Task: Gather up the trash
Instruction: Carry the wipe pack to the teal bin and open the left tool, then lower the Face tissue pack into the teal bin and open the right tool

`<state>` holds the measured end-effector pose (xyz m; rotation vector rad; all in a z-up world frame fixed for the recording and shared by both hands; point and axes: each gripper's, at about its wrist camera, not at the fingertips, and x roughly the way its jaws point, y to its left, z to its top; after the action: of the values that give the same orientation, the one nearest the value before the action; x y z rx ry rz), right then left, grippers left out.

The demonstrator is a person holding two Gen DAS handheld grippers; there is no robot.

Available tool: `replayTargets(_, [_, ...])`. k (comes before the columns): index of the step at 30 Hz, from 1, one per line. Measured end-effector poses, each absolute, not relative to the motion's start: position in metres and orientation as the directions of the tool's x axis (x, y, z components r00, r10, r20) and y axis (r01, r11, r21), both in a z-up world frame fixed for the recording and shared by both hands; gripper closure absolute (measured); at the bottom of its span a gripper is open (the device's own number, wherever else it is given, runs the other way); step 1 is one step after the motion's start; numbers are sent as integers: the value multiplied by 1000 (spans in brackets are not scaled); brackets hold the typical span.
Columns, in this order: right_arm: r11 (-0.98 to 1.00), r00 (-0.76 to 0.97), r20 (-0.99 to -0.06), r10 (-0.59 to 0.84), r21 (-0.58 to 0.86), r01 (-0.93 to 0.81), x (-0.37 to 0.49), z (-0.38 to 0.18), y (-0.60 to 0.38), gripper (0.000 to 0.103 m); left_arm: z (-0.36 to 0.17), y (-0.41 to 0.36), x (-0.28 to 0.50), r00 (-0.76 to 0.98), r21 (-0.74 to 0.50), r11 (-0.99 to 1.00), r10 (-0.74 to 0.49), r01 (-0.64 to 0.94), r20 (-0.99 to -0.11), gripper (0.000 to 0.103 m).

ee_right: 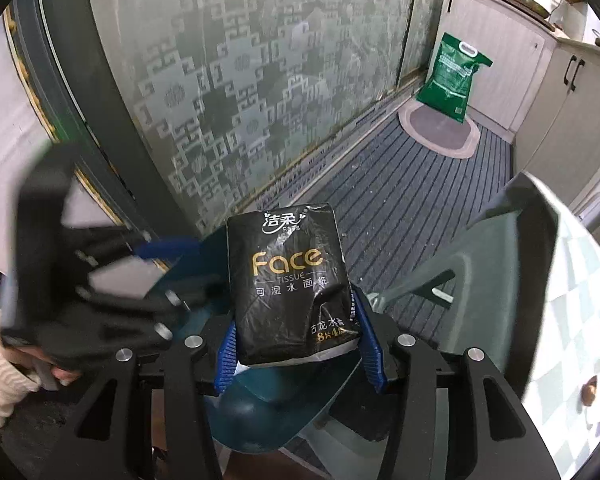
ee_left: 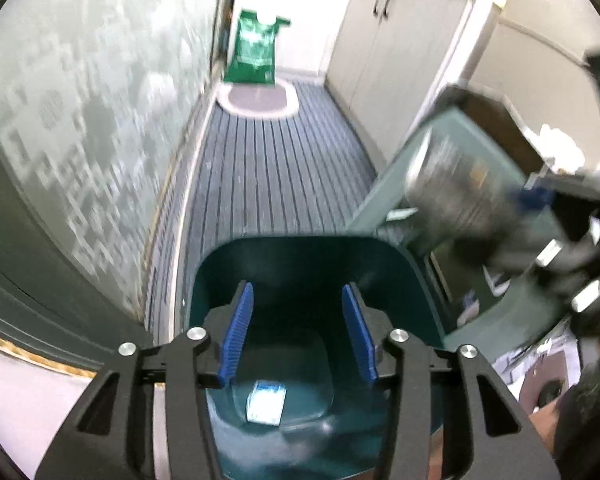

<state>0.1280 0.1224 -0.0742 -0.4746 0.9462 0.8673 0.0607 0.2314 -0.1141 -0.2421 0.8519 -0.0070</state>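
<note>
Tissue pack [ee_right: 290,284]: clamped by right tool [ee_right: 296,340], poised above bin [ee_left: 300,264] for dropping.
Left tool [ee_left: 298,332]: open, empty, over bin mouth.
Bin: stands on floor [ee_left: 276,168] near glass door [ee_right: 240,92].

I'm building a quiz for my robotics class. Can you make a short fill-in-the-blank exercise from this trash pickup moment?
1. The right gripper is shut on a black pack of ____.
2. The left gripper hangs open above a dark green ____.
3. The small packet lies at the bin's ____.
4. Beyond the oval mat stands a ____ bag.

Missing words: tissues; bin; bottom; green
</note>
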Motion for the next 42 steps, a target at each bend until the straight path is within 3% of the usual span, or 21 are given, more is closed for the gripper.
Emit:
replayTargets(20, [544,191,-922,337,25,-839,105,-155,143,52,-24,221,49,823,-226,970,-51,-95,-565,80])
replayTargets(33, [512,160,-946,282,7,-859,98,-192,137,47,21,197,39,894,-234,972,-81,-27,-441,80])
replayTargets(42, [496,170,-926,338,22,-868,91,-172,129,43,37,187,38,917,-255,967,-97,-6,-388,79])
